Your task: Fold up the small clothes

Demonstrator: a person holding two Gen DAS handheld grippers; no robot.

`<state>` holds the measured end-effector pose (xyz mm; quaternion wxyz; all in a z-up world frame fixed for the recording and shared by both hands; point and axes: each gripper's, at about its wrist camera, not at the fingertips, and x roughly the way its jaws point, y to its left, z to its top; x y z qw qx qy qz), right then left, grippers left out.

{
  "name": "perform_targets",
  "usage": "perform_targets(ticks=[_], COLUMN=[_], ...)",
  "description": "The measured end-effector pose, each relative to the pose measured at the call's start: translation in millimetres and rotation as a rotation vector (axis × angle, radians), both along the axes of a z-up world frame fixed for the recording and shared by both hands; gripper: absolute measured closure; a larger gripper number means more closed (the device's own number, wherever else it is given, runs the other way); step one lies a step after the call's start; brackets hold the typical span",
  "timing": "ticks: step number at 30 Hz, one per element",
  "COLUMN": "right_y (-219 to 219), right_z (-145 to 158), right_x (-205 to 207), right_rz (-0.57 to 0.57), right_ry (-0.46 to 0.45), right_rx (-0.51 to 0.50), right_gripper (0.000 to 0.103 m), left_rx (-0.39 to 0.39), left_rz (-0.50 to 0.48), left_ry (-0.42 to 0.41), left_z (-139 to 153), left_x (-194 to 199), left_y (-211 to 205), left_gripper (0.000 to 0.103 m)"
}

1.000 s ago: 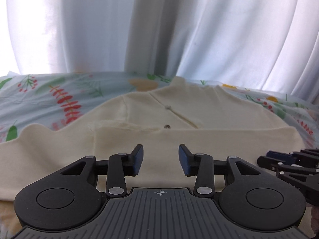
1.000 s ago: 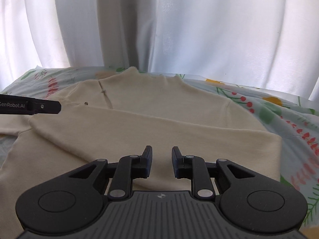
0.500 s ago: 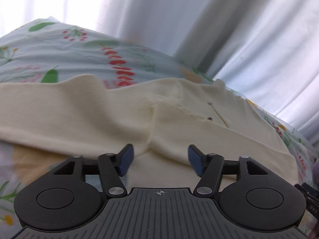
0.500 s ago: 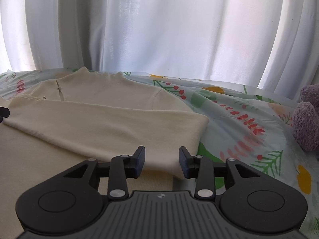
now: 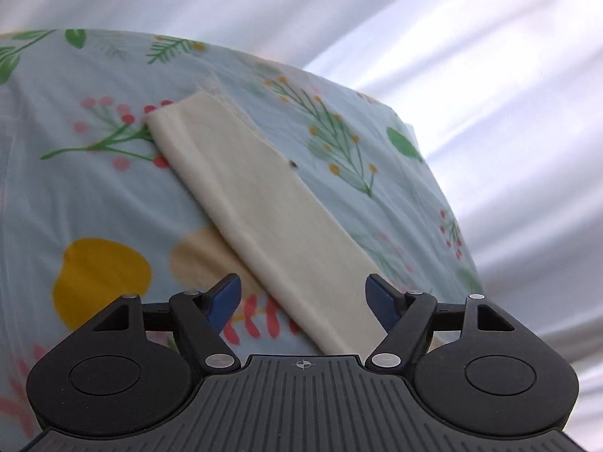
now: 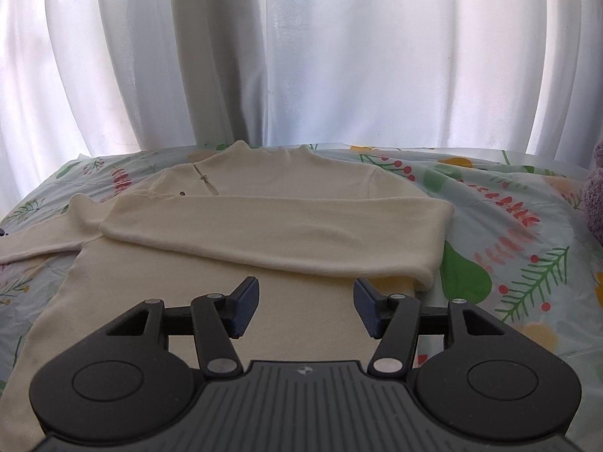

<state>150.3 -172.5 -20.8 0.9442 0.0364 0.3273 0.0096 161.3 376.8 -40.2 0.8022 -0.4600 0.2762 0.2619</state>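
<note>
White curtains back the floral bedsheet (image 6: pixel 501 226) where my right gripper (image 6: pixel 306 307), jaws opening and empty, hovers over the cream sweater (image 6: pixel 264 226). My left gripper (image 5: pixel 303 301) gapes empty above the outstretched sleeve (image 5: pixel 264 203). Soft, light knit; I'd pinch that sleeve near its cuff.

One cream sweater (image 6: pixel 264 184) lies on one floral bedsheet (image 6: pixel 501 233). The sweater has two sleeves: one sleeve (image 6: pixel 286 233) is folded across the body, and the other sleeve (image 5: pixel 264 211) stretches out flat to the side. Two small dark buttons (image 6: pixel 203 178) show near the neck slit, though they are tiny and hard to make out. There are two claws, a left claw (image 5: pixel 303 303) and a right claw (image 6: pixel 306 309), each with two blue pads. One white curtain (image 6: pixel 301 56) hangs behind the bed, falling in many folds. One purple plush toy (image 6: pixel 594 203) shows partly at the edge.
</note>
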Motion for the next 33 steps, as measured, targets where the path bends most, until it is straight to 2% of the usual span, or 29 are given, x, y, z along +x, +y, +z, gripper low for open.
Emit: perform_targets(ticks=[3,7,9,12,15,17,18,19,23,25,28,31,33], right_y=[-6.8,-12.4,-11.7,-7.7,-2.7,-0.3,0.2,0.7,1.5,1.2,-1.1,-3.6,-5.1], right_z=[-1.7,-3.8,-3.7,-2.9,-3.3,-3.7,-3.8,-3.9,-3.4,-2.7,-2.6,-1.7,-0.6], right_x=[1.1,4.7,6.1,7.5,9.3,10.9,11.8,12.3,12.8,12.5,10.8,8.3,5.9], right_rz=[-0.034,-0.074,-0.081,-0.078,-0.072,-0.072,-0.075,-0.077,-0.079,-0.087,-0.101,-0.11,-0.114], right_ry=[0.021,0.037,0.037,0.033,0.034,0.038,0.039,0.041,0.041,0.037,0.034,0.027,0.018], right_rx=[0.062,0.133,0.15,0.156,0.15,0.148,0.148,0.149,0.146,0.142,0.154,0.158,0.163], right_gripper=[0.049,0.051,0.052,0.052,0.052,0.053,0.053,0.053,0.053,0.053,0.053,0.053,0.053], left_rx=[-0.098,-0.139,-0.171,-0.16,-0.156,-0.135,-0.121,-0.109,-0.084,-0.027,0.134,0.26,0.368], left_rz=[0.062,0.128,0.155,0.187,0.205,0.206,0.206,0.207,0.198,0.184,0.106,-0.072,-0.233], left_ry=[-0.066,-0.09,-0.117,-0.136,-0.144,-0.114,-0.099,-0.08,-0.072,-0.068,-0.082,-0.173,-0.256], left_z=[-8.9,-18.9,-21.8,-23.2,-25.2,-25.3,-27.0,-28.8,-34.2,-30.0,-9.0,28.8,61.9], left_x=[-8.0,-11.0,-14.4,-20.8,-20.1,-16.7,-16.4,-15.3,-15.1,-14.3,-8.6,4.0,14.5], left_y=[25.9,44.6,50.5,57.1,64.8,68.5,70.2,72.2,75.6,69.5,44.8,2.4,-44.9], left_gripper=[0.034,0.043,0.043,0.043,0.049,0.073,0.08,0.092,0.095,0.095,0.096,0.096,0.096])
